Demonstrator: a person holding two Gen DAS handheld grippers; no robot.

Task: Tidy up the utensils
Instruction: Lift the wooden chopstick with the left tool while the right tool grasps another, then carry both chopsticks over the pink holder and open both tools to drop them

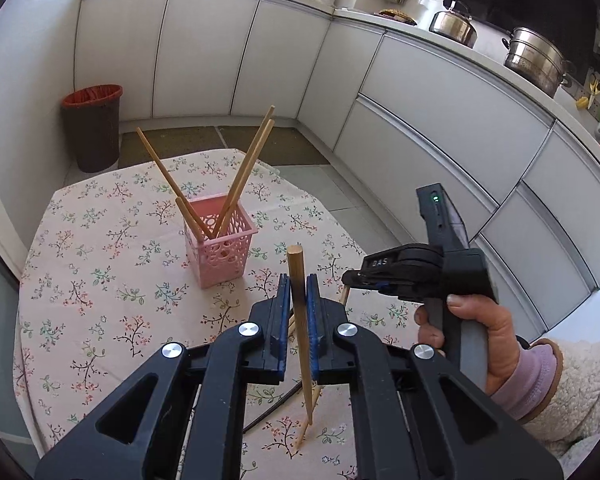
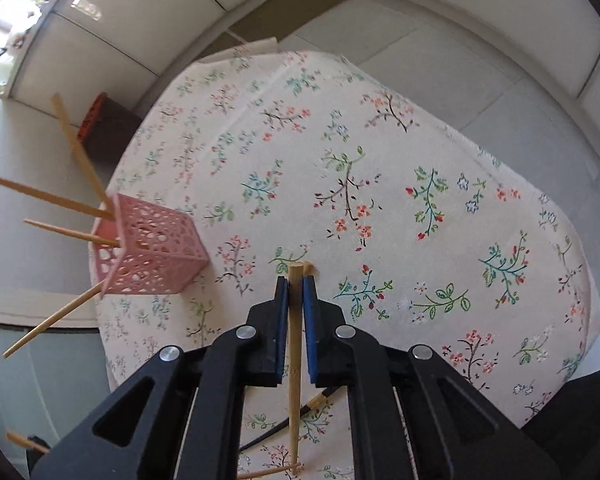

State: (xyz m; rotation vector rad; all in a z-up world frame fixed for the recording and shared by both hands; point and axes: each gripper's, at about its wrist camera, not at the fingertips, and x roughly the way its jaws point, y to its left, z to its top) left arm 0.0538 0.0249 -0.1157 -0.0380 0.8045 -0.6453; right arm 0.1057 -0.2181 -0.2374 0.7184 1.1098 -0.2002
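My left gripper [image 1: 299, 280] is shut on a wooden chopstick [image 1: 303, 352] that stands nearly upright, its thin tip down by the floral tablecloth [image 1: 100, 264]. Behind it stands a pink perforated holder [image 1: 220, 240] with several chopsticks [image 1: 248, 168] leaning out. A hand [image 1: 476, 320] holds my right gripper [image 1: 346, 279] just to the right. In the right wrist view, that gripper [image 2: 296, 280] is shut on another wooden chopstick [image 2: 295, 360], above the cloth and right of the holder [image 2: 152, 256]. A dark chopstick [image 2: 284, 428] and a pale one [image 2: 268, 472] lie loose below.
A brown bin [image 1: 93, 128] with a red liner stands on the floor past the table's far left corner. White cabinets [image 1: 440, 120] curve around behind and to the right. Their counter carries a steel pot [image 1: 538, 60] and a kettle [image 1: 454, 24].
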